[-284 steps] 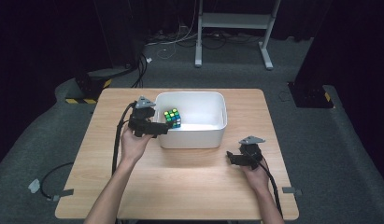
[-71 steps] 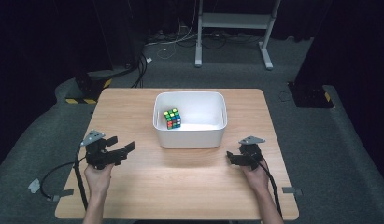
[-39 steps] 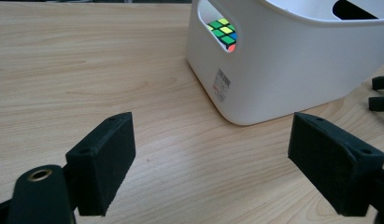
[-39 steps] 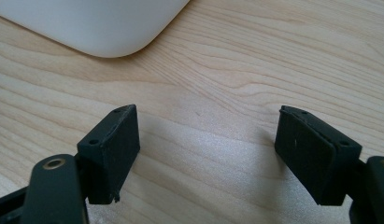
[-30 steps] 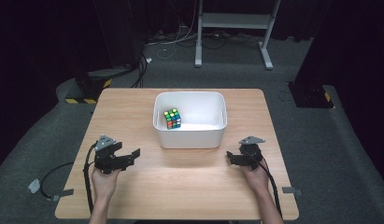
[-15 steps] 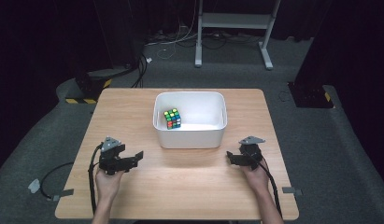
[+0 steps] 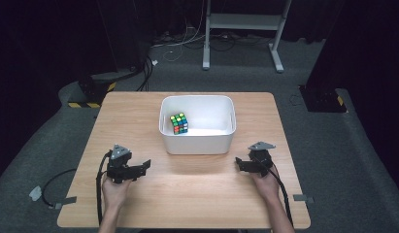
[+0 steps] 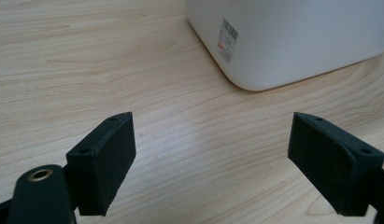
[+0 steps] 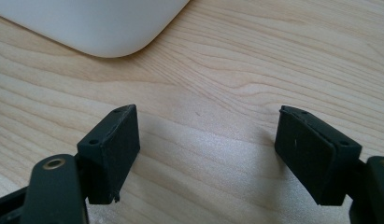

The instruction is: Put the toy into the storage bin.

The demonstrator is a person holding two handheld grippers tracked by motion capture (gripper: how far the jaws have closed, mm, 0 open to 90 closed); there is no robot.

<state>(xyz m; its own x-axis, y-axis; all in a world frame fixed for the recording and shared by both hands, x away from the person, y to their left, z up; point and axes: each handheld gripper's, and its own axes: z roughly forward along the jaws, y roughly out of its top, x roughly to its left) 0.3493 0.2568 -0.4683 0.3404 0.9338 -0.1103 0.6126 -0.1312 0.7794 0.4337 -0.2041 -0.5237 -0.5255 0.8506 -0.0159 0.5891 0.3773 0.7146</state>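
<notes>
A white tub (image 7: 197, 141) stands on the wooden table (image 7: 139, 111), midway between the left and right edges and somewhat nearer the far edge. A colourful puzzle cube (image 7: 178, 123) lies inside it, against the tub's left wall. The left gripper (image 7: 139, 169) rests toward the near left corner of the table, held in the person's left hand (image 7: 114, 191), and points to the right, toward the tub's near left corner. Its jaws stand wide apart with nothing between them; in the left gripper view (image 8: 213, 154) only bare wood lies in the gap, and the tub's rounded corner with a small printed label (image 8: 227, 39) sits a little way ahead. The right gripper (image 7: 241, 164) rests toward the near right corner, held in the right hand (image 7: 267, 184), just beside the tub's near right corner without touching it. Its jaws are likewise spread wide and hold nothing, as the right gripper view (image 9: 208, 149) shows over bare wood.
</notes>
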